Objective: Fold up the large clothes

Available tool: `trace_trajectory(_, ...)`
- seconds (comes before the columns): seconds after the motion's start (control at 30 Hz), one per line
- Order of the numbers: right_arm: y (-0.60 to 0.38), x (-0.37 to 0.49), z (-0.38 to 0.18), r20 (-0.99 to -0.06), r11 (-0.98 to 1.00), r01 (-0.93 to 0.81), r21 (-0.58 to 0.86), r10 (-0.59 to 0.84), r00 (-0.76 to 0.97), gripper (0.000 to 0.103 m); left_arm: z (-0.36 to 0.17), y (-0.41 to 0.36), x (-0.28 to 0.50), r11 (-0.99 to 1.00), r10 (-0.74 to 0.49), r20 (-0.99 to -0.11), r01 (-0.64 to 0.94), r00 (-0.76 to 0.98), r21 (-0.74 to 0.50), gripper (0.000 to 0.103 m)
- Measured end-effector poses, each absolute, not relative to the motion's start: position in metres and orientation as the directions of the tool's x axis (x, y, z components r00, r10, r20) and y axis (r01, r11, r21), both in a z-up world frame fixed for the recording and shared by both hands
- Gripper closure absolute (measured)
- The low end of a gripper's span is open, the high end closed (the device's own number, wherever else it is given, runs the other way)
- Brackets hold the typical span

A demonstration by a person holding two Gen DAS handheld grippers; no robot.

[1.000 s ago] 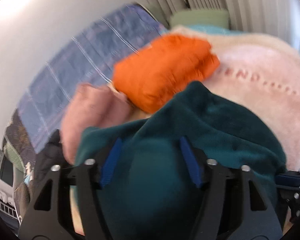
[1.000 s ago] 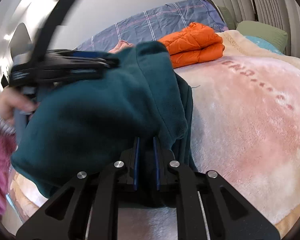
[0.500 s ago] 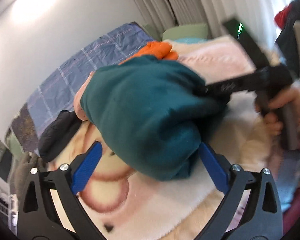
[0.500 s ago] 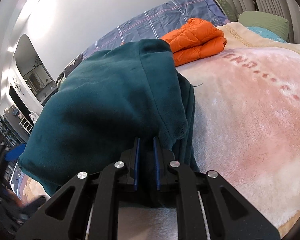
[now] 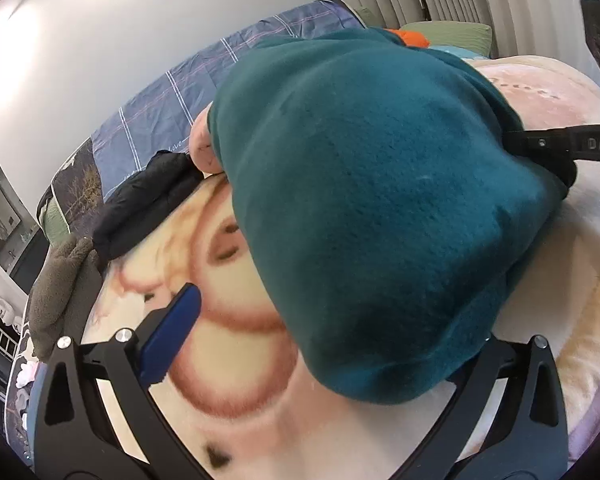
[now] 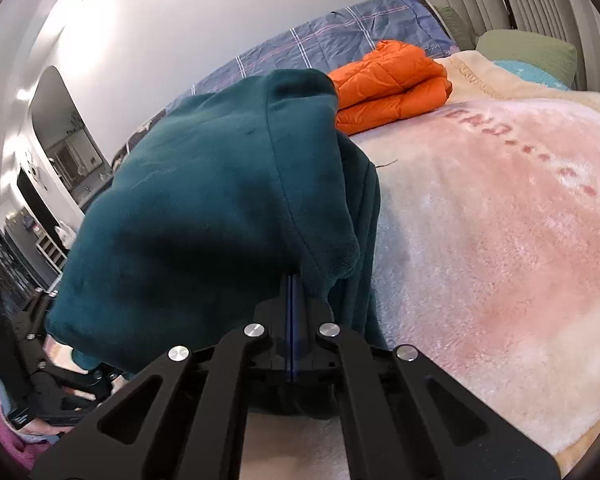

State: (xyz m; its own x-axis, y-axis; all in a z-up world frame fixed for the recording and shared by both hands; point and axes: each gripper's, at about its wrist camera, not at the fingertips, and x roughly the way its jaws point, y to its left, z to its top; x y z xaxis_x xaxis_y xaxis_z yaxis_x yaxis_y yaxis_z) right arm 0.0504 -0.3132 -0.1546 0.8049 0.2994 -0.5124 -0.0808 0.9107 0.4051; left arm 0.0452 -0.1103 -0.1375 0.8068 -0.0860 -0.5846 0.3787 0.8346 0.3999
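A dark teal fleece garment [image 5: 380,200] [image 6: 220,208] stands bunched in a tall heap on the pink plush blanket [image 6: 500,240]. My right gripper [image 6: 291,280] has its blue pads pressed together at the garment's near fold, and the fabric rises straight from their tips. It enters the heap from the right in the left wrist view [image 5: 548,146]. My left gripper [image 5: 320,340] is wide open under the heap's lower end. Its left pad [image 5: 172,336] is bare and the right one is hidden behind the cloth. The left gripper also shows low at the left edge [image 6: 60,380], held by a hand in a pink sleeve.
A folded orange puffer jacket [image 6: 388,80] lies behind the heap, beside a blue checked quilt [image 6: 332,48] along the wall. A black garment [image 5: 140,204], a pink one [image 5: 202,144] and a grey-brown fleece [image 5: 60,280] lie at the blanket's left. Green pillow [image 6: 528,50] by the curtains.
My left gripper let go of the teal garment, opened wide and dropped back to the heap's lower end. The right gripper's pads closed fully together; the garment stayed bunched in place.
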Motion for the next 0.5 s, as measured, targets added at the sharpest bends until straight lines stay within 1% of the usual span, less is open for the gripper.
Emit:
trace_trajectory(0.03, -0.311, 0.049, -0.153, -0.516, 0.921, -0.077, 0.383, 0.282, 0.809, 0.103, -0.133, -0.114, 0.041, 0.824, -0.095, -0.585, 0.393, 0.805, 0.408, 0.002)
trace_trajectory(0.07, -0.31, 0.048, -0.152, -0.517, 0.926, -0.075, 0.37, 0.272, 0.812, 0.103, -0.127, -0.118, 0.034, 0.806, -0.114, -0.6, 0.427, 0.792, 0.411, 0.004)
trace_trajectory(0.1, -0.309, 0.047, -0.151, -0.518, 0.931, -0.071, 0.358, 0.261, 0.815, 0.103, -0.122, -0.119, 0.028, 0.788, -0.145, -0.621, 0.469, 0.771, 0.398, 0.013)
trace_trajectory(0.13, -0.308, 0.047, -0.151, -0.518, 0.932, -0.068, 0.356, 0.257, 0.816, 0.103, -0.115, -0.117, 0.021, 0.769, -0.187, -0.645, 0.519, 0.741, 0.373, 0.026)
trace_trajectory(0.17, -0.308, 0.047, -0.151, -0.517, 0.931, -0.07, 0.358, 0.26, 0.815, 0.103, -0.104, -0.112, 0.011, 0.746, -0.249, -0.672, 0.581, 0.697, 0.326, 0.031)
trace_trajectory(0.2, -0.309, 0.047, -0.151, -0.516, 0.929, -0.072, 0.363, 0.265, 0.814, 0.103, -0.093, -0.106, 0.0, 0.728, -0.302, -0.683, 0.623, 0.665, 0.285, 0.045)
trace_trajectory(0.23, -0.31, 0.047, -0.151, -0.516, 0.927, -0.073, 0.368, 0.269, 0.813, 0.103, -0.08, -0.1, -0.006, 0.718, -0.341, -0.675, 0.645, 0.654, 0.261, 0.051)
trace_trajectory(0.3, -0.311, 0.048, -0.151, -0.516, 0.924, -0.073, 0.375, 0.274, 0.811, 0.103, -0.041, -0.094, -0.01, 0.725, -0.394, -0.605, 0.638, 0.692, 0.259, 0.052)
trace_trajectory(0.33, -0.312, 0.048, -0.151, -0.517, 0.923, -0.073, 0.377, 0.275, 0.811, 0.103, -0.017, -0.094, -0.004, 0.739, -0.419, -0.547, 0.622, 0.725, 0.259, 0.052)
trace_trajectory(0.43, -0.311, 0.049, -0.151, -0.521, 0.924, -0.068, 0.377, 0.273, 0.809, 0.103, 0.024, -0.112, 0.035, 0.774, -0.426, -0.437, 0.569, 0.792, 0.278, 0.051)
trace_trajectory(0.5, -0.31, 0.049, -0.15, -0.526, 0.926, -0.065, 0.371, 0.268, 0.807, 0.103, 0.035, -0.132, 0.069, 0.77, -0.444, -0.424, 0.578, 0.789, 0.27, 0.051)
